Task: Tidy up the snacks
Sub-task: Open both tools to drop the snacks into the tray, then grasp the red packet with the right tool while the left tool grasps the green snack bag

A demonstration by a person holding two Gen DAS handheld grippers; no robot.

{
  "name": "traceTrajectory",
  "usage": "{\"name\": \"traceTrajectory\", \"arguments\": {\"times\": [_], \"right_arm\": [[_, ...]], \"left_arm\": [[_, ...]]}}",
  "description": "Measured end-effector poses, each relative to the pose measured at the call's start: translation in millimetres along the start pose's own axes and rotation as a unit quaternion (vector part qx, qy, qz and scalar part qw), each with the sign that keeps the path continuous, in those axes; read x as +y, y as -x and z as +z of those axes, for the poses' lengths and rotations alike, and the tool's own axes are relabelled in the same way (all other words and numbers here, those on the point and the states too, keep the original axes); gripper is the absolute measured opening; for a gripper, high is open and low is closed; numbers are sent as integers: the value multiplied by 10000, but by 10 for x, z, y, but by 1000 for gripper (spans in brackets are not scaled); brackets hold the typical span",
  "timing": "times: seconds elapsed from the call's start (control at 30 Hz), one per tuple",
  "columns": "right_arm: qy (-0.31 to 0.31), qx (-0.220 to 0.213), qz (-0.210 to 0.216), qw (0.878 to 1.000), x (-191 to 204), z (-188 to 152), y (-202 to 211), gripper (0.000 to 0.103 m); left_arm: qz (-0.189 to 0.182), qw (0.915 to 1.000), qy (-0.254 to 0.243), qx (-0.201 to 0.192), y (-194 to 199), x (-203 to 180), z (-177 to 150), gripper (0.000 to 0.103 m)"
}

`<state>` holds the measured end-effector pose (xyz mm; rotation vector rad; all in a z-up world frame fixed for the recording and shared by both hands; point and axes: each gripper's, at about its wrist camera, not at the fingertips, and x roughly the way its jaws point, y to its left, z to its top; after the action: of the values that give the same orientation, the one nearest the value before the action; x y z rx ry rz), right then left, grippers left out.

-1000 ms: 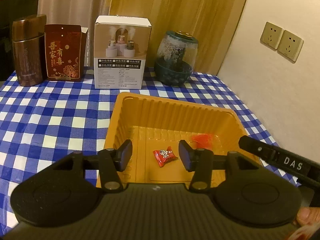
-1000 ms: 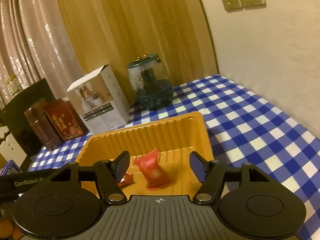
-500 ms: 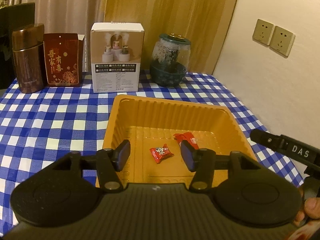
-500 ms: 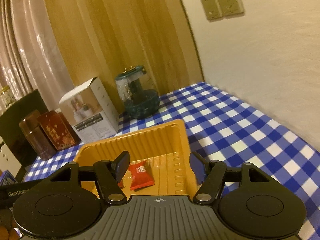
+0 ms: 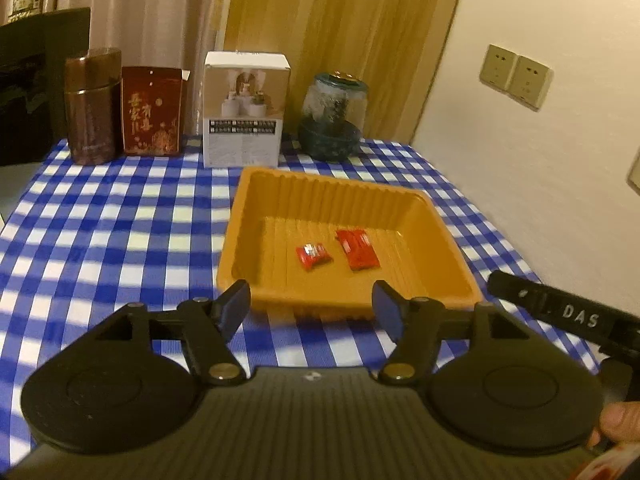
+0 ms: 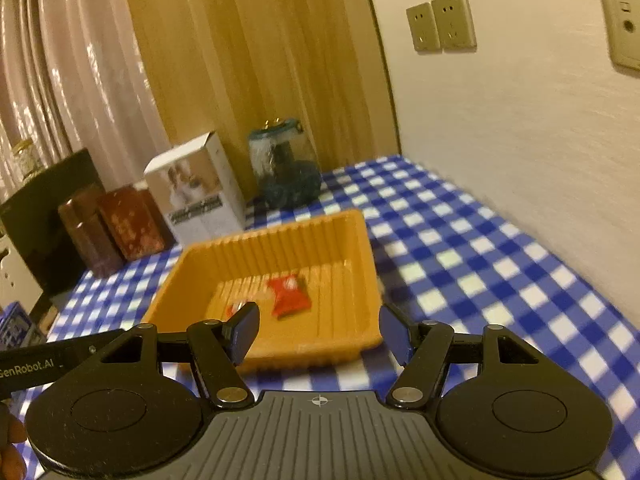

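An orange plastic tray point(image 5: 440, 236) sits on the blue checked tablecloth and holds two red snack packets: a small one point(image 5: 313, 256) and a larger one point(image 5: 357, 249). My left gripper point(image 5: 312, 308) is open and empty, hovering just in front of the tray's near rim. In the right wrist view the tray point(image 6: 360, 240) holds the larger packet point(image 6: 289, 290); the small packet point(image 6: 234, 308) is partly hidden behind a finger. My right gripper point(image 6: 318, 332) is open and empty above the tray's near right corner.
Along the back stand a brown canister point(image 5: 93, 106), a red tea box point(image 5: 151, 111), a white product box point(image 5: 245, 110) and a glass jar with a dark base point(image 5: 334, 116). A wall with sockets point(image 5: 516, 76) borders the table on the right.
Both grippers have pulled back and up from the tray. The larger red packet, which was falling from the right gripper, now lies on the tray floor beside the small one.
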<state>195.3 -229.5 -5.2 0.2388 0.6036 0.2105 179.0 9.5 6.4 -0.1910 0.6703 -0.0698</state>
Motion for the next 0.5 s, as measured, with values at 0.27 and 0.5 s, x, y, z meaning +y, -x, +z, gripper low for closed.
{"name": "traceTrajectory", "arguments": {"times": [0.27, 0.5], "right_arm": [[-238, 293, 6, 9993, 92, -333, 587, 66], [-208, 602, -67, 9979, 122, -584, 901, 66]], "left_arm": [[137, 9996, -203, 107, 508, -87, -347, 68], [78, 9981, -540, 277, 812, -113, -630, 68]]}}
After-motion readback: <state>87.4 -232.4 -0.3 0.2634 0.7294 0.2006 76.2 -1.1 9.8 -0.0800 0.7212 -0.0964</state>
